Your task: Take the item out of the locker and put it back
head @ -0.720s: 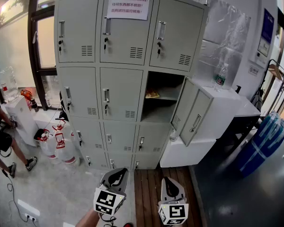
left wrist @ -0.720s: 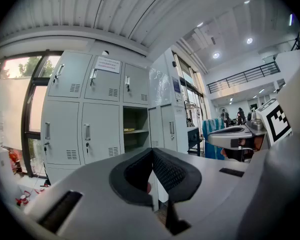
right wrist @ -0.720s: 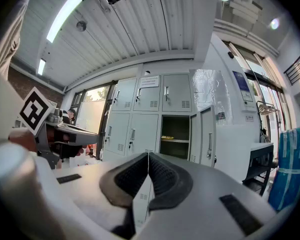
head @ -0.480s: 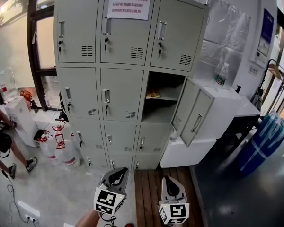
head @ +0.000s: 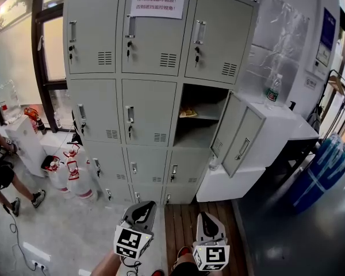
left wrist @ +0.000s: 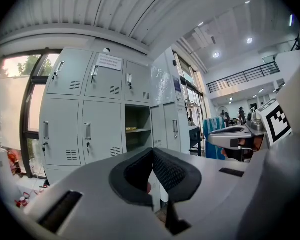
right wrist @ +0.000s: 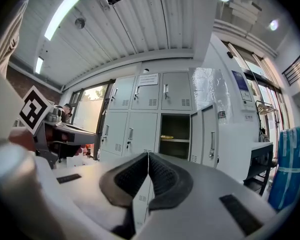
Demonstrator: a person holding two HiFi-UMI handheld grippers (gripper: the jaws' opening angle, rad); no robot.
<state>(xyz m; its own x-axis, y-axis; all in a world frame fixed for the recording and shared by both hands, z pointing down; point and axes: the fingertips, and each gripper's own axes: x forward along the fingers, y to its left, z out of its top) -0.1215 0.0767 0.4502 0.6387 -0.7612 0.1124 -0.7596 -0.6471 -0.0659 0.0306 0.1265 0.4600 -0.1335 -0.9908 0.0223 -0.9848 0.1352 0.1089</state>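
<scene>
A grey bank of lockers [head: 132, 96] stands ahead, one middle-row compartment [head: 199, 117] open with its door [head: 237, 132] swung out to the right. A flat yellowish item [head: 188, 113] lies on the shelf inside, also seen as the item [right wrist: 170, 139] in the right gripper view and the item [left wrist: 131, 129] in the left gripper view. My left gripper [head: 139, 214] and right gripper [head: 207, 223] hang low at the bottom of the head view, well short of the lockers. Both are shut with nothing between the pads: left gripper [left wrist: 151, 156], right gripper [right wrist: 148, 159].
A white cabinet [head: 276, 131] with a water bottle [head: 271, 89] on top stands right of the lockers. A blue wrapped roll [head: 325, 168] leans at far right. Red-and-white canisters [head: 69, 171] sit on the floor at left, near a person [head: 0, 171]. A paper notice [head: 158, 0] is taped to the top lockers.
The lockers sit slightly lower and nearer in the head view, and my shoes now show at the bottom edge. Both grippers stay shut and low.
</scene>
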